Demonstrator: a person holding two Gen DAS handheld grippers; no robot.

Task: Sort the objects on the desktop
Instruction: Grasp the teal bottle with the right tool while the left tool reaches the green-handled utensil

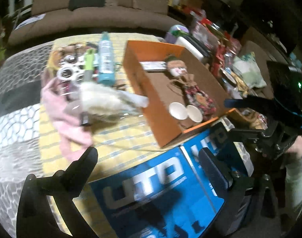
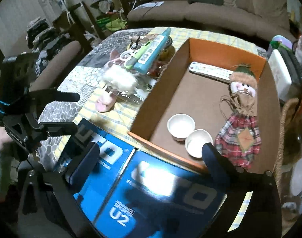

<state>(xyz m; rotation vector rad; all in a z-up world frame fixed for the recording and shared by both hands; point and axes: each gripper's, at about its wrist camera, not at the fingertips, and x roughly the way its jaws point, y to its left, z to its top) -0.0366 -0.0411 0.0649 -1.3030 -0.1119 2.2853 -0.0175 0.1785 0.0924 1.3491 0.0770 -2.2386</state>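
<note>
Sorting was judged partly done: remote [image 2: 209, 71], doll [image 2: 240, 119] and two white cups [image 2: 181, 126] lay in the cardboard box [image 2: 164, 79]. Teal bottle [image 2: 151, 53], fluffy toy [image 2: 119, 79] and clutter were left beside it. Left gripper [image 1: 149, 164] and right gripper [image 2: 151, 154] were spread wide, empty.

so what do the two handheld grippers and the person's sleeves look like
Both are black two-finger tools. The left gripper has flat, dark, tapered fingers on bolted black brackets. The right gripper has the same build. From the side, each body carries a blocky black camera with blue wrapping. The sleeve is pale grey-green.
</note>
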